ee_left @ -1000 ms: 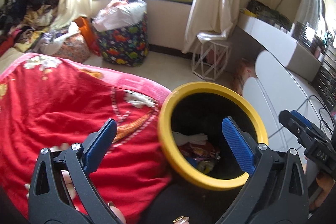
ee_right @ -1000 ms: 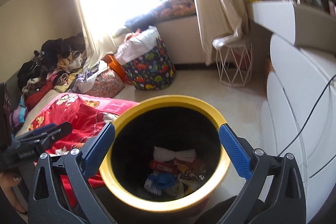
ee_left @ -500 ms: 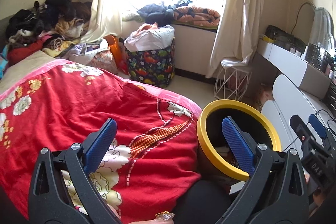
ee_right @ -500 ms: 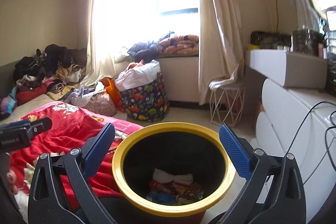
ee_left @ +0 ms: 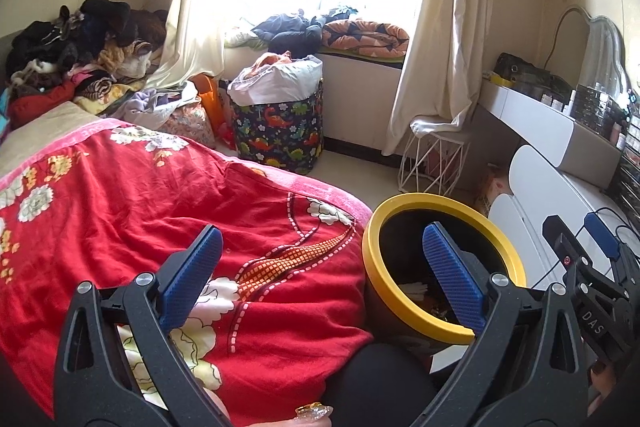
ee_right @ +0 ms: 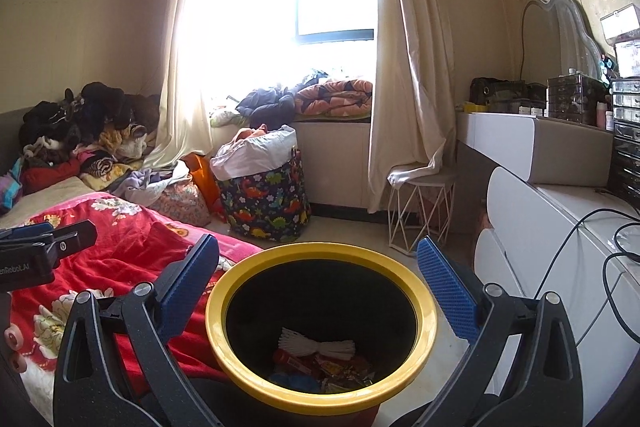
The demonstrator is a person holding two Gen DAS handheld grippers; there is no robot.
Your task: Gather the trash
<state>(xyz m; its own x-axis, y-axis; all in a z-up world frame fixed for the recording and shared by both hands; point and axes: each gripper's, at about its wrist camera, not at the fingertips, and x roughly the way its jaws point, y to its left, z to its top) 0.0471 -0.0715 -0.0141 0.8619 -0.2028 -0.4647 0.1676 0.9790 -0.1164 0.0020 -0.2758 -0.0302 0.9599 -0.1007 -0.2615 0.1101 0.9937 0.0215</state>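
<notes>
Standing upright on the floor beside the bed, the yellow-rimmed trash bin (ee_right: 322, 327) has its long axis vertical and its round mouth facing up. At its bottom lies a heap of trash (ee_right: 320, 363): a white bundle tied at the middle across the top of it, red and yellow wrappers and something blue beneath.

The right hand-held gripper (ee_right: 318, 283) hovers directly over the bin, its 2 blue-padded fingers (ee_right: 446, 291) spread wide with 1 on each side of the rim, and nothing between them. The left hand-held gripper (ee_left: 320, 277) is also spread wide and empty; it sits to the left of the bin, over the edge of the red floral blanket (ee_left: 140, 211), so that in its view the bin (ee_left: 440, 267) lies to the right, its right finger crossing the bin's mouth. Each gripper shows at the edge of the other's view, the 2 flanking the bin.

Farther back, a dinosaur-print bag (ee_right: 266, 201) stuffed with cloth stands on the floor under the window, near a white wire stool (ee_right: 420, 215). A white dresser (ee_right: 560, 227) runs along the right wall.
</notes>
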